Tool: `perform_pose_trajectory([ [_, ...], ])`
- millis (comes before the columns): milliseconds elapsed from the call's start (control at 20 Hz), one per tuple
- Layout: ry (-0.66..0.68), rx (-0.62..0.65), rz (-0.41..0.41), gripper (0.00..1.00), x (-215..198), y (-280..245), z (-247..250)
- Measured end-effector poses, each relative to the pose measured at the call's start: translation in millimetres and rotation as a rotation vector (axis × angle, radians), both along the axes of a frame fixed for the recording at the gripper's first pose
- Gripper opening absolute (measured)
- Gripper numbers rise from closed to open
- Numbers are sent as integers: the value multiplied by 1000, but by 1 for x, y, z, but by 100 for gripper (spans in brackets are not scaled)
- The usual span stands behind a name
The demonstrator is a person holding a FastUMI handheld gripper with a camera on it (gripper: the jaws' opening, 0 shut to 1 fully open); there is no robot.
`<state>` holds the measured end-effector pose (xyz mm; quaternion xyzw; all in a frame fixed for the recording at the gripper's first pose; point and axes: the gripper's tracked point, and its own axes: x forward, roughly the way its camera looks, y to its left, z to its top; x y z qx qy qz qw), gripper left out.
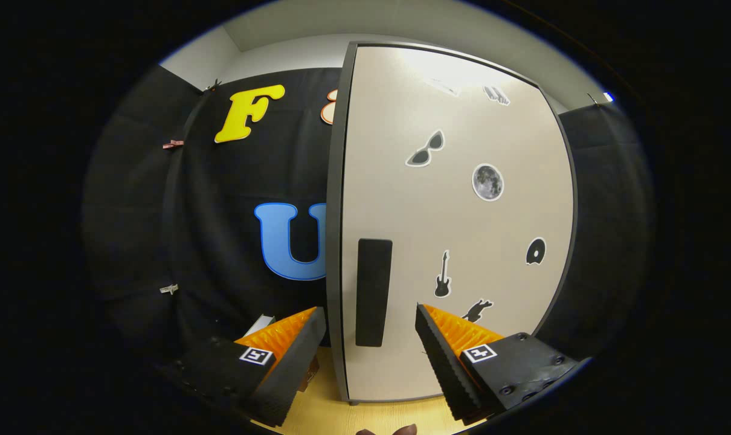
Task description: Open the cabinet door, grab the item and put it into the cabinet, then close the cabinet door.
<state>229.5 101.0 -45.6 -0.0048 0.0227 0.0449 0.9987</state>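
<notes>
The gripper (370, 326) points at the cabinet door (462, 241), its two orange-and-black fingers (293, 356) spread wide and pinching nothing. The door's black vertical handle (373, 292) stands in the gap between them, at twelve o'clock from the tips; whether either pad touches it cannot be told. The beige door carries small stickers: a guitar (442, 275) at one o'clock from the handle, a moon (487, 182) and sunglasses (426, 150) higher up. The wooden tabletop (335, 417) lies below, at six o'clock. A small white object (261, 323) peeks beyond the left finger.
</notes>
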Motion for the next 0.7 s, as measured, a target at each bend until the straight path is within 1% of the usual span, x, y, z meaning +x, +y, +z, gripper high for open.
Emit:
perform_pose_trajectory([
  [200,7,-16,-15,97,28,-1,-9],
  [250,10,-28,-23,90,32,-2,-12],
  [300,9,-32,-28,85,37,-2,-13],
  [450,9,-20,-23,62,47,3,-15],
  [500,15,-10,-33,58,46,1,-15],
  [550,22,4,-28,49,54,5,-20],
  [600,27,14,-33,44,46,4,-17],
  [700,24,3,-46,33,47,3,-16],
])
